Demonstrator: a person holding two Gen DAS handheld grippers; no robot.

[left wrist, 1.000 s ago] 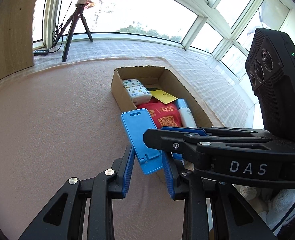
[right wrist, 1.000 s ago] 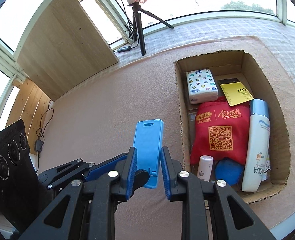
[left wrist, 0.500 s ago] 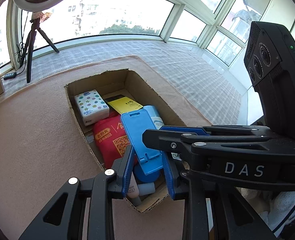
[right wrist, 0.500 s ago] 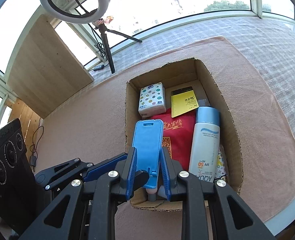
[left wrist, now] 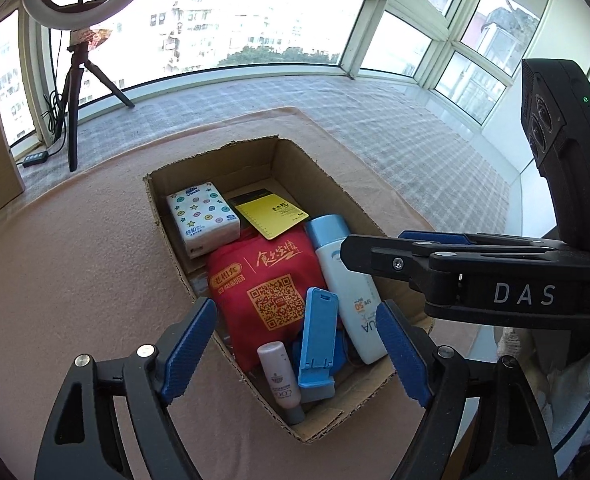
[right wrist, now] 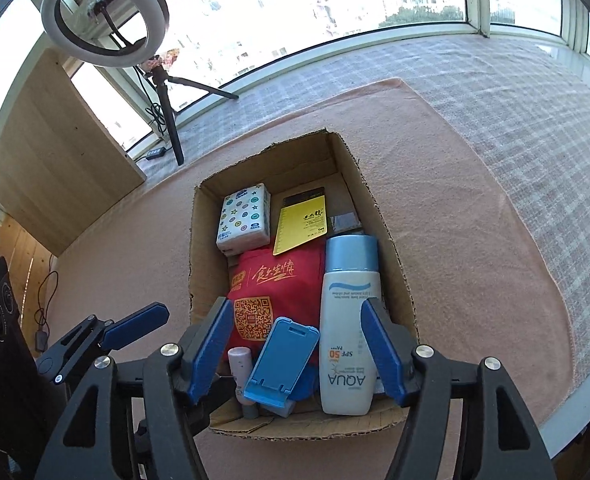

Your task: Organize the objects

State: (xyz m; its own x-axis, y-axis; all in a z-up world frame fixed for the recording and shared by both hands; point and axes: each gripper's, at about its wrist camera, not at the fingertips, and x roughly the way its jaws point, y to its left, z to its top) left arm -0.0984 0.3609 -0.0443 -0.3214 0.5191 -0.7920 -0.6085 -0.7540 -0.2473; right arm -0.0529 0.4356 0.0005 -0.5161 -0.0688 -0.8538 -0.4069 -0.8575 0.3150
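The blue phone stand (left wrist: 317,340) (right wrist: 281,360) lies loose in the near end of the cardboard box (left wrist: 153,204) (right wrist: 193,248), leaning over a small pink bottle (left wrist: 279,376) (right wrist: 241,364). Beside it lie a white sunscreen bottle (left wrist: 347,280) (right wrist: 349,320), a red bag (left wrist: 263,276) (right wrist: 271,284), a tissue pack (left wrist: 203,218) (right wrist: 245,218) and a yellow notepad (left wrist: 273,216) (right wrist: 301,224). My left gripper (left wrist: 295,312) (right wrist: 107,340) hangs open above the stand. My right gripper (right wrist: 295,308) (left wrist: 375,242) is open too, over the same end of the box.
The box sits on a pink mat (left wrist: 75,280) (right wrist: 475,220) over a checked cloth (left wrist: 375,128). A ring light on a tripod (left wrist: 75,92) (right wrist: 167,92) stands at the back left by the windows. A wooden board (right wrist: 55,160) leans at the left. The table's edge (right wrist: 575,400) curves at the right.
Both grippers carried the blue stand rightward over the box, then opened. The stand has dropped into the box's near end.
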